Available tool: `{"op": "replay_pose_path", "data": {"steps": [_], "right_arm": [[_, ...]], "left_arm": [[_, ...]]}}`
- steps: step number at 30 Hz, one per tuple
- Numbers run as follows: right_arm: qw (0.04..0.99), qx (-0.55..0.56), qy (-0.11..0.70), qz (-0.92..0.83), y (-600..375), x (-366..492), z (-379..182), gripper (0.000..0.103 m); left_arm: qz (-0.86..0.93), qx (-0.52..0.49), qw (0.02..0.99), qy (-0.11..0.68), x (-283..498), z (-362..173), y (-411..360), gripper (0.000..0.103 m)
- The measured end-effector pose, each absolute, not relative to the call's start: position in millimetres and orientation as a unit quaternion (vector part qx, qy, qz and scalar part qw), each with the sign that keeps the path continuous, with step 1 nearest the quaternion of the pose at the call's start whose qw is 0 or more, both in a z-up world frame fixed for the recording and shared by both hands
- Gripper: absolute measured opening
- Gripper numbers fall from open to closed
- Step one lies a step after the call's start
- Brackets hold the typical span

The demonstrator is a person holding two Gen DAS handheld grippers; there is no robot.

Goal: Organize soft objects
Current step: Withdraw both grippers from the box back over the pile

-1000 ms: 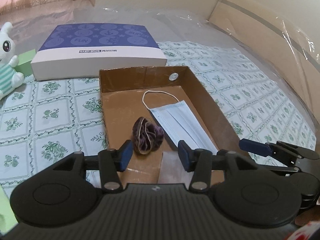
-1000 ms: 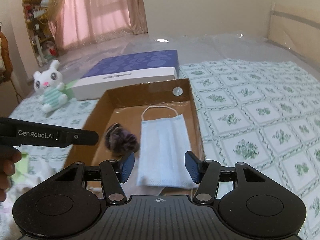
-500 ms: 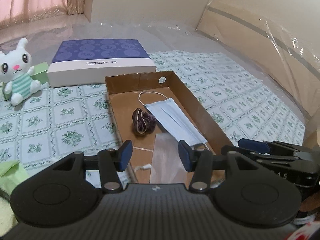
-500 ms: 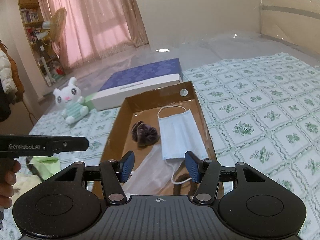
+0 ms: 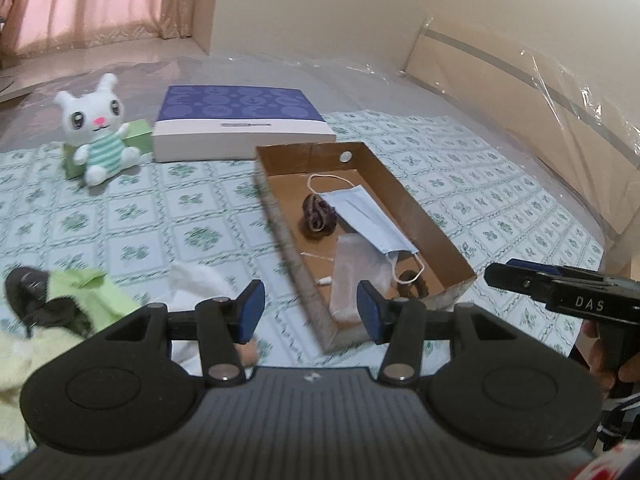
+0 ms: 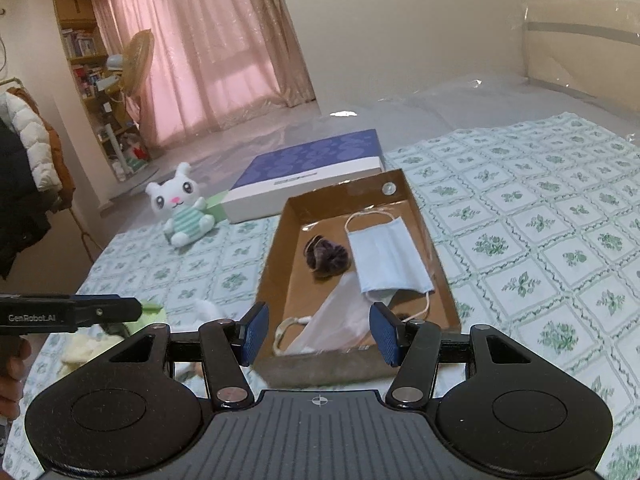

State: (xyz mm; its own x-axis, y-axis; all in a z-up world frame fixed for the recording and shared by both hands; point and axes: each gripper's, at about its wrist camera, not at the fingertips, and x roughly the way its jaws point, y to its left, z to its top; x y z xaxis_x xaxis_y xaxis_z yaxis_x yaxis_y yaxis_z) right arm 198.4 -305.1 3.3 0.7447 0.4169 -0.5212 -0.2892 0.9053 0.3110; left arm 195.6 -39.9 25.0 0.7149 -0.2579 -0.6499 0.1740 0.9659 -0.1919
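Both grippers hang empty over the bed, left gripper [image 5: 311, 311] and right gripper [image 6: 319, 333] with jaws apart, gripping nothing. The face mask [image 6: 390, 258] and scrunchie [image 6: 328, 259] lie side by side in the cardboard box [image 6: 434, 248]; a green cloth [image 5: 86, 286] lies outside it.

Left gripper [image 5: 311, 311]: matte black body, ribbed grey-black centre plate with small white mark, 2 round discs on the sides, 2 black fingers with blue pads [image 5: 251, 310], silver screws at the pivots. Right gripper [image 6: 318, 333]: same build, crosshair mark on the plate; its side reads "DAS" in white. Left gripper's side reads "GenRobot.AI".
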Motion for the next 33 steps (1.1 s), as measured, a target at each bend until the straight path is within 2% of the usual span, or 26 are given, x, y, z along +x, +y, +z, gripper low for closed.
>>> {"op": "replay_pose_path", "data": {"steps": [16,33], "right_arm": [[0.904,0.084,0.331,0.257,-249,162,-14,0.056],[0.863,0.038,0.362,0.35,-173,150,-50,0.056]], "left_arm": [[-0.016,-0.085,0.92,0.382,108,4,34,0.048],[0.059,-0.109,0.909,0.398,62,-20,82,0.048]]}}
